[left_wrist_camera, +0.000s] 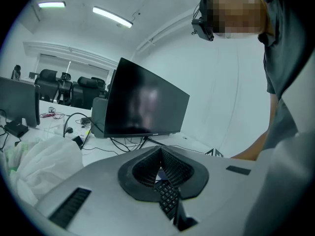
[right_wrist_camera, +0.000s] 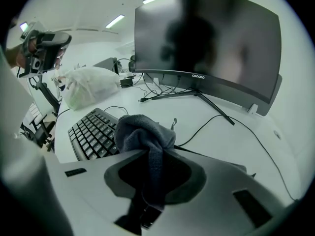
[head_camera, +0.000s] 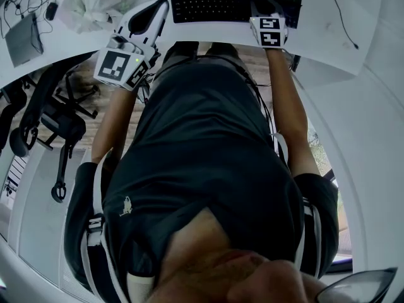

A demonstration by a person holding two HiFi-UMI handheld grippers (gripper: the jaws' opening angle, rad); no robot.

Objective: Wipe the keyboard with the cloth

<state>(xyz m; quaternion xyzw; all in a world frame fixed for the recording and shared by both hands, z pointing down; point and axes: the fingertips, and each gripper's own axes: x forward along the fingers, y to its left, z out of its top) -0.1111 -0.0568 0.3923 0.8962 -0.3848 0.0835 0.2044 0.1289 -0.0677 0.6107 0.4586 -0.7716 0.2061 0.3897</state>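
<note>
A curved white desk [head_camera: 328, 24] fills the top of the head view in an office. A wide black curved monitor [right_wrist_camera: 211, 38] stands on it, a crumpled white plastic bag [head_camera: 95, 2] lies at upper left, and black office chairs [head_camera: 57, 118] stand at the left edge. The flat black keyboard [head_camera: 208, 4] lies at top centre.

The right gripper [right_wrist_camera: 147, 156] pinches a bunched dark grey cloth [right_wrist_camera: 145, 132] over the keyboard's right end. The left gripper [left_wrist_camera: 160, 154] has its tips pressed together with nothing between them, beside the keyboard's left end.

Both bare forearms reach forward from the torso to the desk edge.
</note>
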